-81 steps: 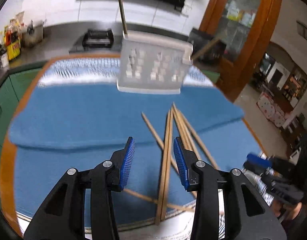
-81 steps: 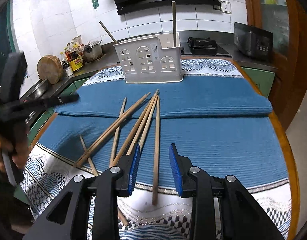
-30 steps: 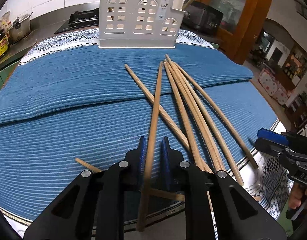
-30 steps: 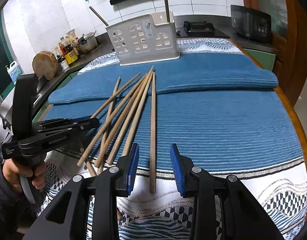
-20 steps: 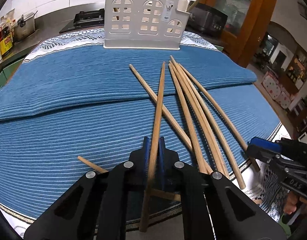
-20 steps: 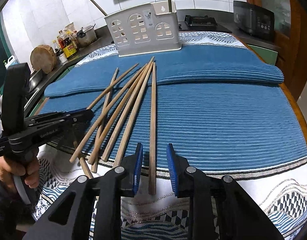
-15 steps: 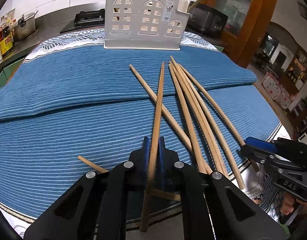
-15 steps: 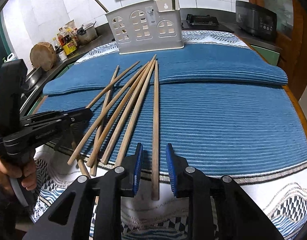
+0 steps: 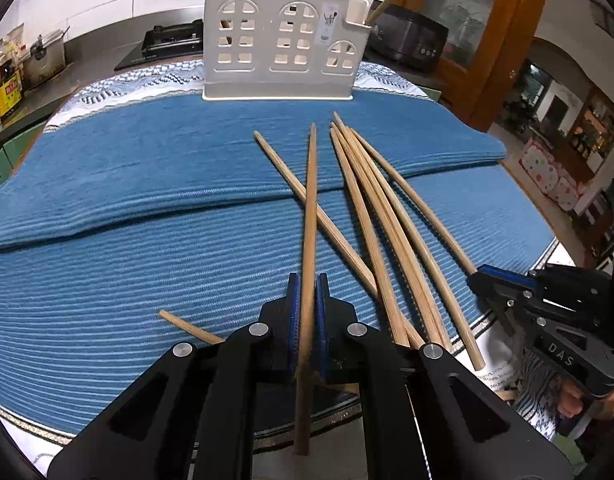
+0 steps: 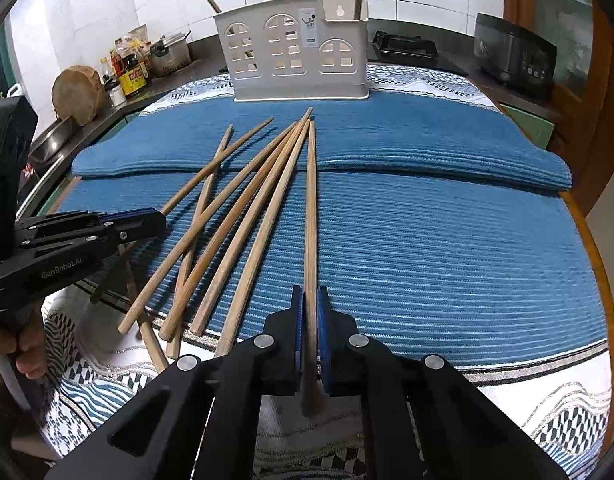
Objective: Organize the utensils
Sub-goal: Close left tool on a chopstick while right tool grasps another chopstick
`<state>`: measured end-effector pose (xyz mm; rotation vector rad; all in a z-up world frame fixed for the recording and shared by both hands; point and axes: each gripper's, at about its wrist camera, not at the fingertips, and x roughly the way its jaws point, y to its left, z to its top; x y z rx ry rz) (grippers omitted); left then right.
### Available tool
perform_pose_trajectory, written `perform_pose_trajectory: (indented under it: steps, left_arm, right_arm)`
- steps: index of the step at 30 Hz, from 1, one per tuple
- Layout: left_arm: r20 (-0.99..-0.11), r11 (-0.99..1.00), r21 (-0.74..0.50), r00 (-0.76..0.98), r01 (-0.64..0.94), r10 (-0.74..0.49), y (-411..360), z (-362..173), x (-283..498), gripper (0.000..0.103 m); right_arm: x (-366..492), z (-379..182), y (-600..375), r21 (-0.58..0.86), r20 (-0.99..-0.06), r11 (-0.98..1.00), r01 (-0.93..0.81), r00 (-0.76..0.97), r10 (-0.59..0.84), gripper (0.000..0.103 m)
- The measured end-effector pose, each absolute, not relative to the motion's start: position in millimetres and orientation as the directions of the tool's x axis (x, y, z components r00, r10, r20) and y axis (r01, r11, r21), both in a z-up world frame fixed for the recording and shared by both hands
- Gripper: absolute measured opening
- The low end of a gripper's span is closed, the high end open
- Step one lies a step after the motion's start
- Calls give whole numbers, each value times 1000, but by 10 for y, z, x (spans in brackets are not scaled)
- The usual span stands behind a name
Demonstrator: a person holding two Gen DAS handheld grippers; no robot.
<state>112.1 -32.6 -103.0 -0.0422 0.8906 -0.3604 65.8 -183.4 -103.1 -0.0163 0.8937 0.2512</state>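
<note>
Desk (image 10: 587,248) carries a blue mat (image 10: 427,248). White utensil holder (image 10: 295,48) stands at its far edge, holding two upright sticks. Loose chopsticks (image 10: 243,216) lie on the mat. Left claw (image 9: 305,312) is clamped on one chopstick (image 9: 310,200); right claw (image 10: 310,320) is clamped on another (image 10: 310,208).

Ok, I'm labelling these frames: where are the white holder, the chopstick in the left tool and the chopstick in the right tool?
White holder (image 9: 279,46), left wrist view, front wall.
Left tool's chopstick (image 9: 310,208), left wrist view, mid-shaft.
Right tool's chopstick (image 10: 310,216), right wrist view, mid-shaft.
</note>
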Motion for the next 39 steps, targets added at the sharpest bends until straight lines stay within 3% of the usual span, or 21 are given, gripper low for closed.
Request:
perform_pose_trajectory:
  steps: [10,23,39]
  left_arm:
    - [-763,944,-187,565,273,-315,-324,-1069,1127,7]
    - [-734,942,-181,599,281,-320,-298,-862,1048,6]
    - [-766,945,-188,563,267,-312,-296,-1068,1105,9]
  right_arm:
    - [653,-1037,-1819,85,-771,972,-221,603,205,7]
    - [412,-442,-1902,72,-646,972,-223,732,216,7]
    - [408,-255,-1910,68,-611,971,-229,760,223,7]
